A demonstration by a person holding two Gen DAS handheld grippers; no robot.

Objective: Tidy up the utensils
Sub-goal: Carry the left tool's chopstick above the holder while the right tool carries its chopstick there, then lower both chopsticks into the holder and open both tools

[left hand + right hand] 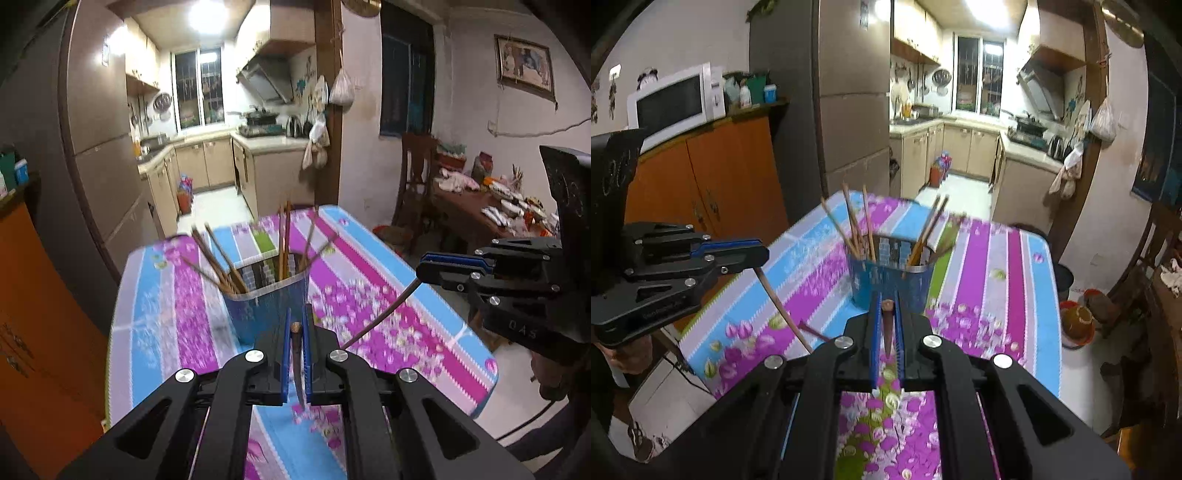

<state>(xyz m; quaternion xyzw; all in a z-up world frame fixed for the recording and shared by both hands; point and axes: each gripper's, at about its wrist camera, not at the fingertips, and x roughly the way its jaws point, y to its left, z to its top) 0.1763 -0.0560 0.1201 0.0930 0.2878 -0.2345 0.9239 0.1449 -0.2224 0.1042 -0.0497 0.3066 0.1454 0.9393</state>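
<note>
Clamped in the left gripper (296,325) is a thin brown wooden chopstick (297,365); the right gripper (887,306) pinches another chopstick (887,325). Both hover above the floral counter (388,295), near the blue chopstick-filled holder (269,306).

I am looking into a home: a galley kitchen with a range hood (264,79), beige cabinets (964,147), a microwave (676,101), and a table in flowered cloth (369,295).

We count two grippers, the left gripper (297,325) and the right gripper (886,310), each clamping one chopstick (296,339). One blue holder (890,280) stands on one table (997,295), bristling with roughly eight chopsticks; blur prevents certainty.
</note>
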